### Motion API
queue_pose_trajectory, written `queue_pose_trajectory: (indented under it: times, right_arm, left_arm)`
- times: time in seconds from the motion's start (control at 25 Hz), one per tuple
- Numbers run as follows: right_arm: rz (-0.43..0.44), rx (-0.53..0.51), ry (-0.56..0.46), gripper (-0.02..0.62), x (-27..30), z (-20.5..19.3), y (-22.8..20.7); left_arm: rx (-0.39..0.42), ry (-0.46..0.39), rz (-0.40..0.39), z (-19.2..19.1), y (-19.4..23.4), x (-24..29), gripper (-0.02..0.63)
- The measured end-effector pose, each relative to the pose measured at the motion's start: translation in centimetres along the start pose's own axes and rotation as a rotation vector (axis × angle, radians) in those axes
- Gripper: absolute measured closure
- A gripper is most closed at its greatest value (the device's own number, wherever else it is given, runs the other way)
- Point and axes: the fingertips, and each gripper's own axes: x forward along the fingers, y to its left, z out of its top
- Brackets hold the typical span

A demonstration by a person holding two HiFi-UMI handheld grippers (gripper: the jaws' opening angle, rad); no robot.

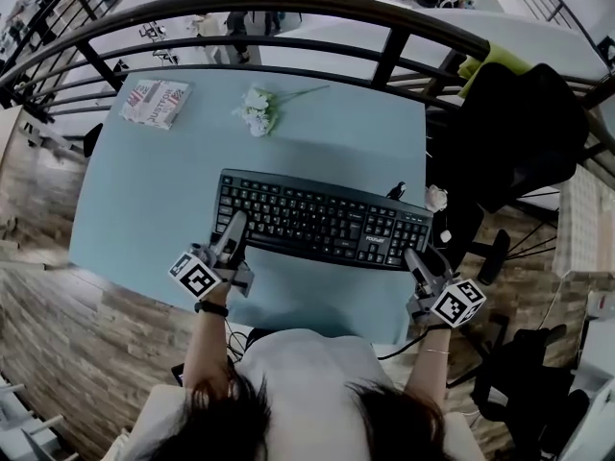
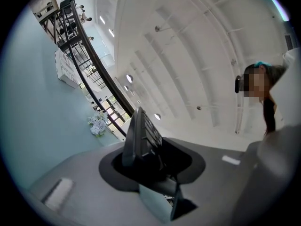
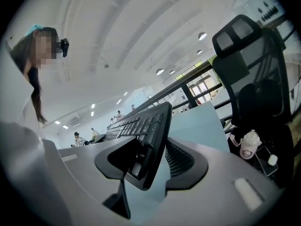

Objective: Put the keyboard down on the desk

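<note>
A black keyboard (image 1: 322, 221) lies across the near half of the light blue desk (image 1: 144, 190) in the head view. My left gripper (image 1: 231, 233) is shut on its left end, and my right gripper (image 1: 420, 262) is shut on its right end. In the left gripper view the keyboard's edge (image 2: 141, 138) stands clamped in the left gripper (image 2: 146, 150), with the desk (image 2: 33, 117) to the left. In the right gripper view the key rows (image 3: 141, 124) run away from the right gripper (image 3: 151, 149). Whether the keyboard touches the desk I cannot tell.
A printed booklet (image 1: 154, 102) and white flowers (image 1: 258, 111) lie at the desk's far side. A dark curved railing (image 1: 288, 8) runs behind it. A black office chair (image 1: 524, 133) stands to the right, with a small white bottle (image 3: 248, 145) near it.
</note>
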Motion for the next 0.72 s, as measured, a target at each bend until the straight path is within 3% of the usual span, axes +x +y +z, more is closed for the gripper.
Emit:
queue_pose_trajectory:
  times: [0.72]
  right_arm:
    - [-0.013, 0.112, 0.101, 0.419, 0.8, -7.3, -5.0]
  left_arm:
    - [-0.014, 0.273, 0.107, -6.2, 4.9, -0.7, 0.41]
